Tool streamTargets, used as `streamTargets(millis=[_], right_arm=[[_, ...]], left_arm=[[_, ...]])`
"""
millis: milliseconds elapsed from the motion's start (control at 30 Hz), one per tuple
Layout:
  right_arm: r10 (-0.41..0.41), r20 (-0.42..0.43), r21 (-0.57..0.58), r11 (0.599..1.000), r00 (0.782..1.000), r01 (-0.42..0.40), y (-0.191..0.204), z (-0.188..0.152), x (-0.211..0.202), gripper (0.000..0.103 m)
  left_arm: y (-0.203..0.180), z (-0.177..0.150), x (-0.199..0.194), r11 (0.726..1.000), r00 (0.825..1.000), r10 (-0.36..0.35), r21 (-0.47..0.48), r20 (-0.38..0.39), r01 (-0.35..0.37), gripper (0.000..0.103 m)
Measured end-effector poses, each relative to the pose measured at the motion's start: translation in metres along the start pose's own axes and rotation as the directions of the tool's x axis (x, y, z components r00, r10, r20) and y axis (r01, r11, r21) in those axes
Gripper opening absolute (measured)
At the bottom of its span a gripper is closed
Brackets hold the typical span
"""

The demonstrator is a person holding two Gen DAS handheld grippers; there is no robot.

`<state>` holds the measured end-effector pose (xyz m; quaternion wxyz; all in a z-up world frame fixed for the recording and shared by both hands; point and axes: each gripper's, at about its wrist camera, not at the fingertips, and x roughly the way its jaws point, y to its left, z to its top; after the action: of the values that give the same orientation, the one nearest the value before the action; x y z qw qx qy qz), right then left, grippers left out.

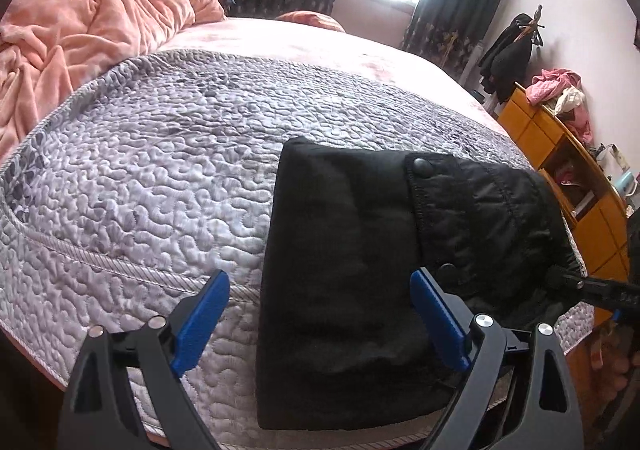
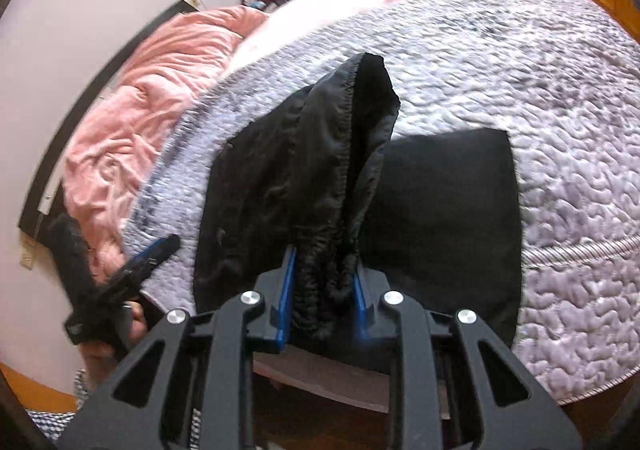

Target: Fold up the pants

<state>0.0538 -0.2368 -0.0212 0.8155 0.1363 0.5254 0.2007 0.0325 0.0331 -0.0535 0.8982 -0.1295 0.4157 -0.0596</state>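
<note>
Left wrist view: black pants [image 1: 352, 290] lie folded at the bed's [image 1: 160, 154] near edge; the left gripper [image 1: 320, 326] hovers spread, holding nothing.

Right wrist view: the right gripper [image 2: 324, 290] clamps a bunched, apparently waistband section. That thick wad may slip, undoing the fold.

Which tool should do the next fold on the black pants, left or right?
Right, probably. The right tool is already shut on a bunched edge of the black pants, lifting it off the quilt. The left tool hangs open, holding nothing.
</note>
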Motion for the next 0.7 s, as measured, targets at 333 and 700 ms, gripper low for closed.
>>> streamTargets(millis=[333,700], right_arm=[[-0.094,-0.115,-0.017,0.996,0.989,0.092,-0.007,-0.024,0.053,0.03],[-0.08,-0.033,0.002,0.997,0.996,0.08,-0.011,0.008,0.024,0.064]], left_arm=[[-0.002,-0.008,0.012,1.0,0.999,0.007,-0.012,-0.05,-0.008,0.098],[-0.002,-0.009,0.013,1.0,0.998,0.016,-0.012,-0.061,-0.017,0.099]])
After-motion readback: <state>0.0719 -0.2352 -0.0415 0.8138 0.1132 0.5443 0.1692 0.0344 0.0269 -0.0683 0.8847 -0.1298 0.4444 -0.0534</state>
